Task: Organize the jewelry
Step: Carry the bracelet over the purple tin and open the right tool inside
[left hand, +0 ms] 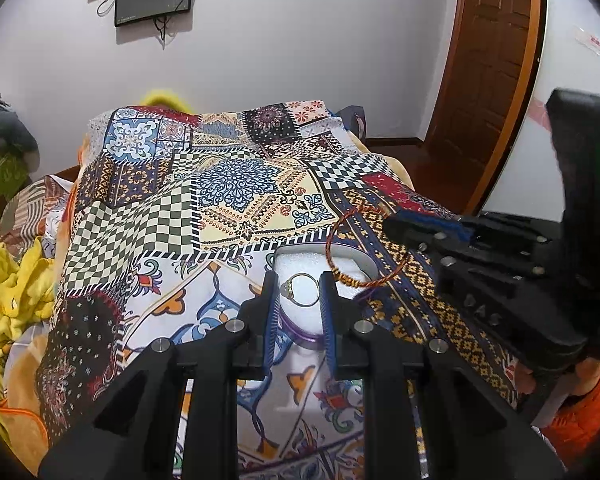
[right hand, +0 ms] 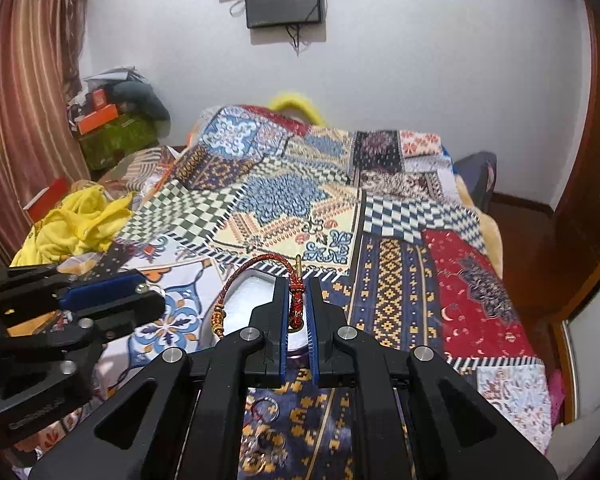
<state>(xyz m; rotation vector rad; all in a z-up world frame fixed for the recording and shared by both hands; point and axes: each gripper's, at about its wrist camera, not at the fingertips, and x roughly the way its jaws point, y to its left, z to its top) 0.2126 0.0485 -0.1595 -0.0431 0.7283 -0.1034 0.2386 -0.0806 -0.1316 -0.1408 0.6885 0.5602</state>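
My left gripper (left hand: 299, 289) is shut on a gold ring (left hand: 302, 289) with a pale stone, held just above a white foam-lined jewelry box (left hand: 296, 261) with a purple rim on the patchwork bedspread. My right gripper (right hand: 297, 294) is shut on a red braided cord bracelet (right hand: 256, 266); the loop hangs over the same white box (right hand: 244, 300). In the left wrist view the bracelet (left hand: 342, 272) and the right gripper (left hand: 396, 227) are at right. The left gripper (right hand: 140, 296) shows at left in the right wrist view. More rings (right hand: 266, 408) lie below my right gripper.
The patchwork bedspread (left hand: 236, 184) covers the bed. Yellow cloth (right hand: 76, 216) is heaped at the left. A wooden door (left hand: 492, 72) is at the right, monitors (right hand: 284, 0) hang on the far wall, and boxes (right hand: 112, 128) stand by the curtain.
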